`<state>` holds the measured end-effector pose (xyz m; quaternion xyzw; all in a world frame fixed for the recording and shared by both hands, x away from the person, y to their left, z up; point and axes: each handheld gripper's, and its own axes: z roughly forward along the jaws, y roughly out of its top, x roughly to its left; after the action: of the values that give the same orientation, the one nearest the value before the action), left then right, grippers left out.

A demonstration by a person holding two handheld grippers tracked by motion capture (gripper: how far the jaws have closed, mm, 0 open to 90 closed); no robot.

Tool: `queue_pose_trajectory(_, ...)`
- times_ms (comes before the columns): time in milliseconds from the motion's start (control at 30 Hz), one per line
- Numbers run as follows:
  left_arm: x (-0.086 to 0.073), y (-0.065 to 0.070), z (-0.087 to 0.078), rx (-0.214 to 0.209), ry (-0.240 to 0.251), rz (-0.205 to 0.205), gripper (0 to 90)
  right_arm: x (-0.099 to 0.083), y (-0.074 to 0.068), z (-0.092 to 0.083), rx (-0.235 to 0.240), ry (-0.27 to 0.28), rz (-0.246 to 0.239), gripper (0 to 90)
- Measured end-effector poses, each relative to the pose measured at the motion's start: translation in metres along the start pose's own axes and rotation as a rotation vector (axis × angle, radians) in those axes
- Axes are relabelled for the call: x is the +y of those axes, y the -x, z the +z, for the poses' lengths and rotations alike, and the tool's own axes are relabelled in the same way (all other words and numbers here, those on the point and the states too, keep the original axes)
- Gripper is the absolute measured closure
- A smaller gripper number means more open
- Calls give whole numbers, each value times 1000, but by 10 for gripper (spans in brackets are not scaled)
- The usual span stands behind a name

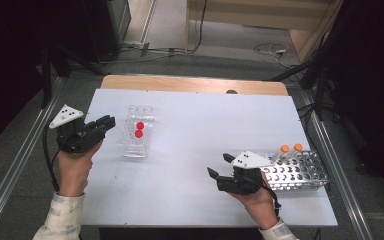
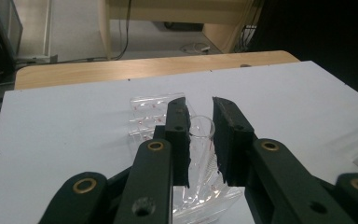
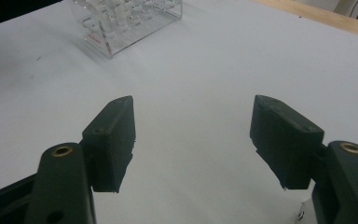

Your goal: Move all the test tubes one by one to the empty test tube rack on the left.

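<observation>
Left tongs (image 2: 200, 135) closed on a clear tube (image 2: 201, 128); right tongs (image 3: 193, 140) wide open, empty
Tube held just over the clear rack (image 1: 139, 131) at left of white tabletop (image 1: 205, 125), two red caps (image 1: 139, 129) seated; metal rack (image 1: 300, 172) with orange-capped tubes (image 1: 290, 148) beside right tongs

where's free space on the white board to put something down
The widest bare patch lies between the clear rack and the metal rack, running to the white board's far edge. The near strip between both hands is bare too. Crowded: around the left gripper and the right gripper.
</observation>
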<state>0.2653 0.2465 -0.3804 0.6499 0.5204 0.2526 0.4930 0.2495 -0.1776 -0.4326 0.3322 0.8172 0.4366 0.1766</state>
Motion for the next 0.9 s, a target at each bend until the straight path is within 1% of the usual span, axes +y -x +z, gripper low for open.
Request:
queue_pose_trajectory(100,-2,2,4,12,-5,8,769,0,1,0,-1,1,2,294)
queue_pose_trajectory(167,-4,4,7,27,-10,20,769,0,1,0,-2,3,1,294)
queue_pose_trajectory(233,-6,6,10,39,-5,29,769,0,0,0,-2,3,1,293)
queue_pose_trajectory(300,-9,10,12,66,-7,51,769,0,1,0,-3,3,0,294)
queue_pose_trajectory(433,-13,15,18,89,-21,77,768,0,0,-1,-3,3,0,294)
queue_pose_trajectory(533,-17,16,22,101,-31,82,768,0,0,-1,-4,1,-1,295)
queue_pose_trajectory(600,-21,16,25,119,-37,90,767,0,0,-1,-6,2,-4,296)
queue_pose_trajectory(733,-29,17,31,129,-70,101,766,0,0,-1,-9,1,-5,296)
queue_pose_trajectory(900,-36,20,40,140,-98,113,762,-1,0,0,-11,-2,-9,296)
